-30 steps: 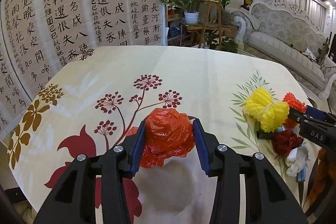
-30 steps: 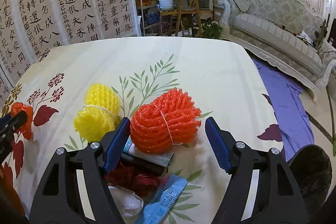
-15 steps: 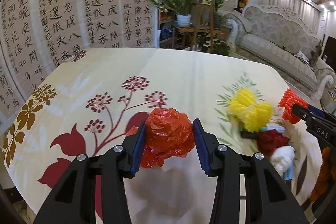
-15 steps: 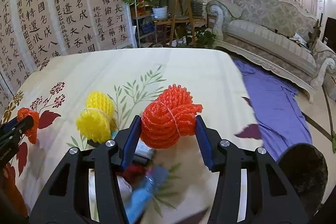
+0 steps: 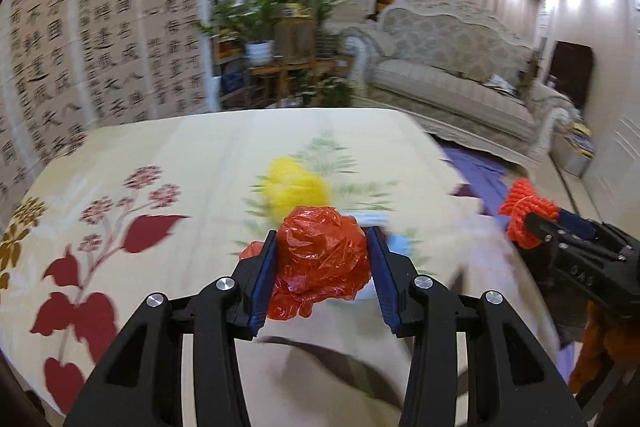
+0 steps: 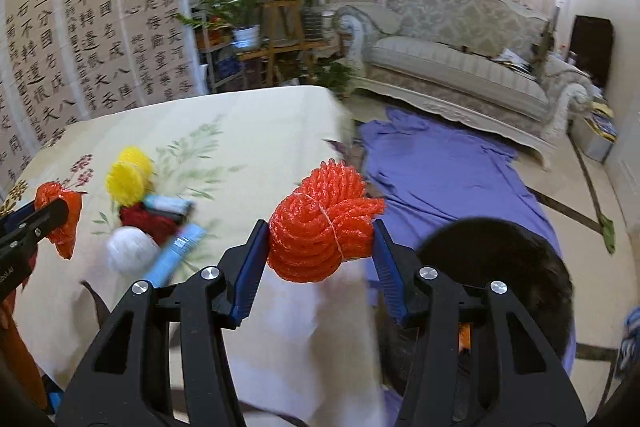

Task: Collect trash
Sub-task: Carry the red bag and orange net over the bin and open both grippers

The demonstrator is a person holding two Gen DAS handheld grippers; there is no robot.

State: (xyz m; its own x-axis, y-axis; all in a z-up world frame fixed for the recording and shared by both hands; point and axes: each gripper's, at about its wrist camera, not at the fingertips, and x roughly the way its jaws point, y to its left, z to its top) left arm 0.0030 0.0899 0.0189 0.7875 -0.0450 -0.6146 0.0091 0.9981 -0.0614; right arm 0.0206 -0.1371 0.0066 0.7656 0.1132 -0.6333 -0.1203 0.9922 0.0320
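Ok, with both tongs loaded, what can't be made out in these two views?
- Left wrist view: the yellow foam net and the tablecloth print are smeared by motion blur.
- Left wrist view: the blue item is mostly hidden behind the red plastic bag; unidentifiable.
- Right wrist view: the black bin is blocked by the right tongs and orange foam net; contents unseen.
- Right wrist view: the blue wrapper print is blurred, unreadable.
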